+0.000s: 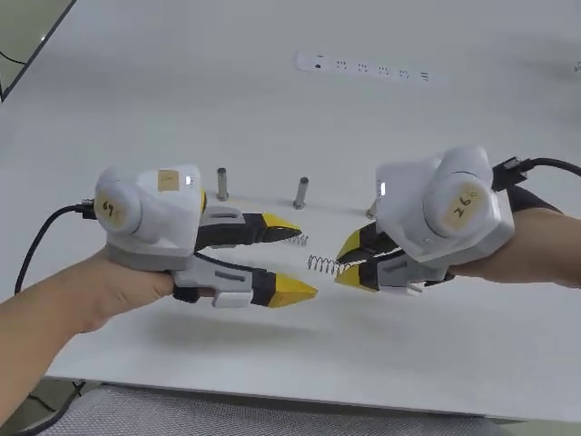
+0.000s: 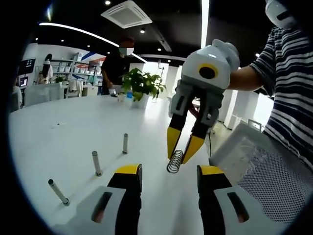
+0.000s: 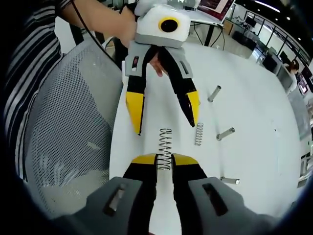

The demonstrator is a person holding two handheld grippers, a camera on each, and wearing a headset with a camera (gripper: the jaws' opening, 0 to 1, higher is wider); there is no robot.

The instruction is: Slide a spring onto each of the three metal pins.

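Note:
Three bare metal pins (image 1: 221,183) (image 1: 300,193) (image 1: 372,210) stand in a row on the white table; the right one is partly hidden behind my right gripper. My right gripper (image 1: 349,264) is shut on one end of a spring (image 1: 322,264), which sticks out toward the left gripper. In the right gripper view that spring (image 3: 165,146) rises from between the closed yellow tips (image 3: 165,159). My left gripper (image 1: 290,256) is open, its jaws wide apart and facing the spring's free end. A second spring (image 1: 298,239) lies on the table near the middle pin.
A white power strip (image 1: 372,69) lies at the far side of the table. A grey mesh chair (image 3: 63,142) sits at the near table edge. People and a potted plant (image 2: 142,85) are far behind the table.

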